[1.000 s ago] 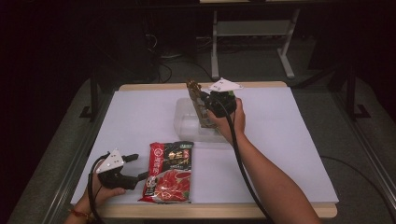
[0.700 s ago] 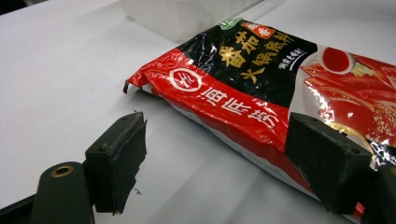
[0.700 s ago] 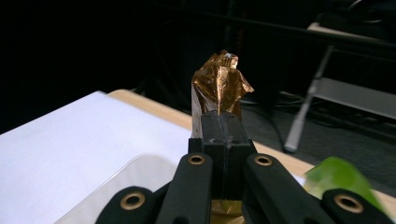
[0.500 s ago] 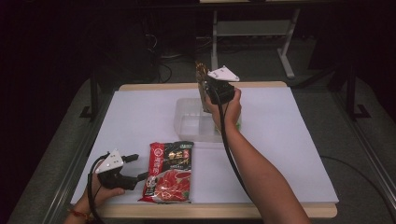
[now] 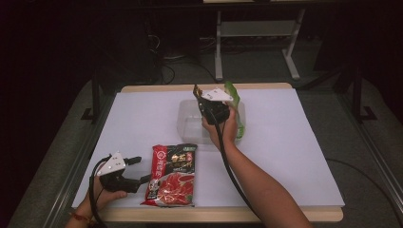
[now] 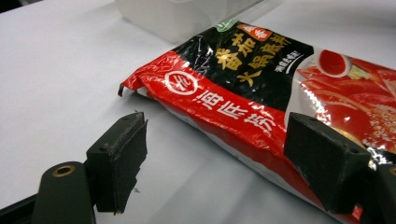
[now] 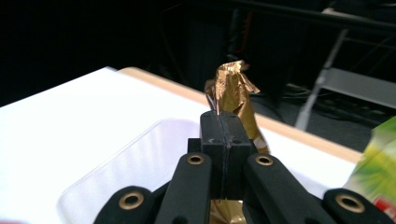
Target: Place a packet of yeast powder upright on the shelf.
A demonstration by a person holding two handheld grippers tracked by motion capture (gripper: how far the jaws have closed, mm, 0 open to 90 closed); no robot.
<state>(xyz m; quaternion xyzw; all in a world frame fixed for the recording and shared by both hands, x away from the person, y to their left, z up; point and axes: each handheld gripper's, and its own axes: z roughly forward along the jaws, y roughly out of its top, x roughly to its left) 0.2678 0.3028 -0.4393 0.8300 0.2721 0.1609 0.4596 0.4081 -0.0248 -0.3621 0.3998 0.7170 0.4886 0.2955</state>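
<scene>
A red and black soup-base packet (image 5: 173, 173) lies flat near the table's front edge. My left gripper (image 5: 141, 169) rests at its left side, open. In the left gripper view the packet (image 6: 261, 93) lies across the gap, with one pad (image 6: 322, 158) over its edge and the other pad (image 6: 119, 158) on bare table. My right gripper (image 5: 200, 98) is held above a clear plastic container (image 5: 190, 124), shut on a crumpled gold packet (image 5: 195, 89). In the right gripper view the gold packet (image 7: 233, 93) sticks up past the closed jaws of the right gripper (image 7: 219, 126).
A green packet (image 5: 239, 111) stands at the container's right side, behind the right hand, and it shows as a green corner (image 7: 378, 163) in the right gripper view. White paper (image 5: 294, 142) covers the table. Dark floor, cables and a metal stand lie beyond the far edge.
The right hand with the gold packet rose, then came down and slightly left over the container. The green packet now shows beside that hand. The left gripper has stayed still.
</scene>
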